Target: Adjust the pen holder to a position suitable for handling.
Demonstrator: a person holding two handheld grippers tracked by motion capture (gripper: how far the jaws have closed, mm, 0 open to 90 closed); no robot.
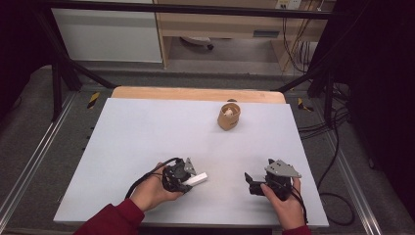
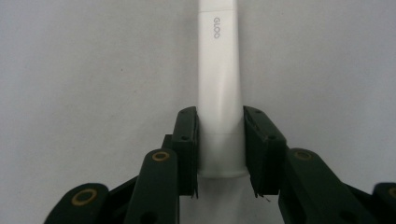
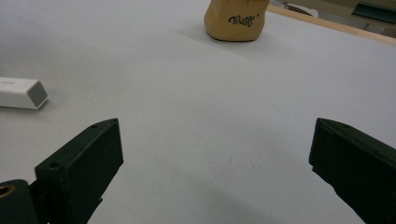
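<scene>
— What sort of place is this looking like?

— A lab or test room is showing itself. A black metal frame point(image 1: 63, 68) is standing around the table point(image 1: 147, 142), well beyond the left gripper point(image 1: 188, 180), and black cables point(image 1: 333, 147) are trailing over the grey carpet floor point(image 1: 29, 142) out past the right gripper point(image 1: 252, 182).

— Anything office-like?

— Far ahead of both grippers, a pale wooden desk point(image 1: 220, 24) is standing against the back, with a white cabinet point(image 1: 107, 34) beside it, and wires are hanging down at its right end. The table itself is wearing a plain white sheet over a wooden top.
</scene>
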